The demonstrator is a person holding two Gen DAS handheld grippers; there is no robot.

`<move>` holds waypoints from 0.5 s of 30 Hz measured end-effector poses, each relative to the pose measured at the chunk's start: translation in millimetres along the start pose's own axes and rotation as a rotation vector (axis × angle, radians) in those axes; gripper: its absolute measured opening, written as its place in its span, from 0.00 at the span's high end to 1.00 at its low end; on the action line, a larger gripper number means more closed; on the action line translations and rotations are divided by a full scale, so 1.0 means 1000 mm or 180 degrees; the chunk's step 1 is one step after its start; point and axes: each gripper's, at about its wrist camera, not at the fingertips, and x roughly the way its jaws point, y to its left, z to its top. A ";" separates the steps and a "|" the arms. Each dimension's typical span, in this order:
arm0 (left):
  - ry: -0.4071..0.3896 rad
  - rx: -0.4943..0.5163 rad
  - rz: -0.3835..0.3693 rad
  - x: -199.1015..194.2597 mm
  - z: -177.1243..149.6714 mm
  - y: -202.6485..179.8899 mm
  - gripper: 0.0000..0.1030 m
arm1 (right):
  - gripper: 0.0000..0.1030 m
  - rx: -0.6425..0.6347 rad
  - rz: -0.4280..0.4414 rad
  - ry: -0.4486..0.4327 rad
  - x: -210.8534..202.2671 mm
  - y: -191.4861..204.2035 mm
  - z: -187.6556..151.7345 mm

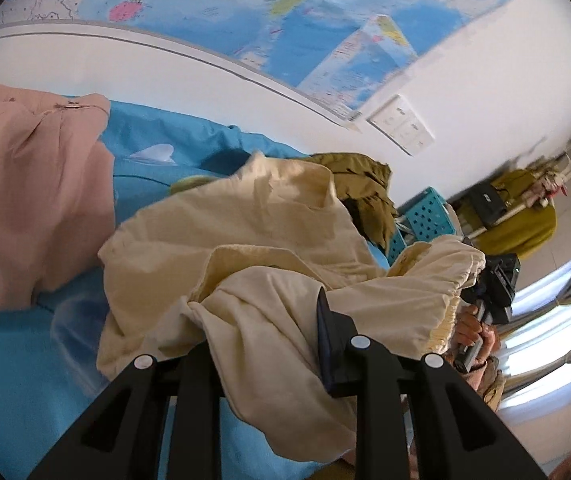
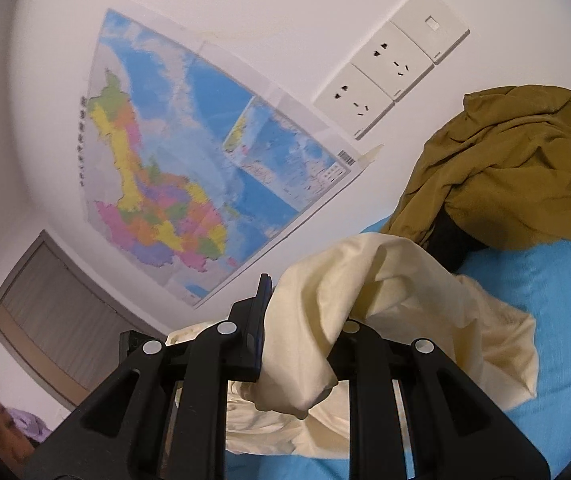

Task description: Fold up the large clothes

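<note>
Both claws are gripping the same cream garment [image 1: 221, 240] and holding it bunched above a blue bed [image 1: 13, 360].

The left claw [image 1: 261, 320] is clamped on a fold of the cream cloth; one dark finger [image 1: 327, 344] is showing, the other is buried under fabric. The right claw [image 2: 305, 320] is likewise clamped on the garment [image 2: 365, 280], cloth draping over its right finger while the left finger [image 2: 259, 320] is standing clear.

In the left view, a pink garment [image 1: 33, 200] is lying flat on the bed to the left, and an olive garment [image 1: 365, 192] is lying crumpled beyond the cream one. A hand [image 1: 473, 328] is holding the other gripper at the right edge.

A map [image 2: 189, 168] and wall sockets [image 2: 385, 72] are hanging on the white wall behind.
</note>
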 end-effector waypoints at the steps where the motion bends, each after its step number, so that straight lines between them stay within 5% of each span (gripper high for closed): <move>1: 0.0004 -0.0006 0.0037 0.004 0.006 0.002 0.78 | 0.84 -0.0011 -0.0039 0.0009 0.005 -0.002 0.004; 15: 0.0215 -0.0324 0.0240 0.057 0.069 0.041 0.78 | 0.83 0.0291 -0.0407 0.0175 0.068 -0.052 0.040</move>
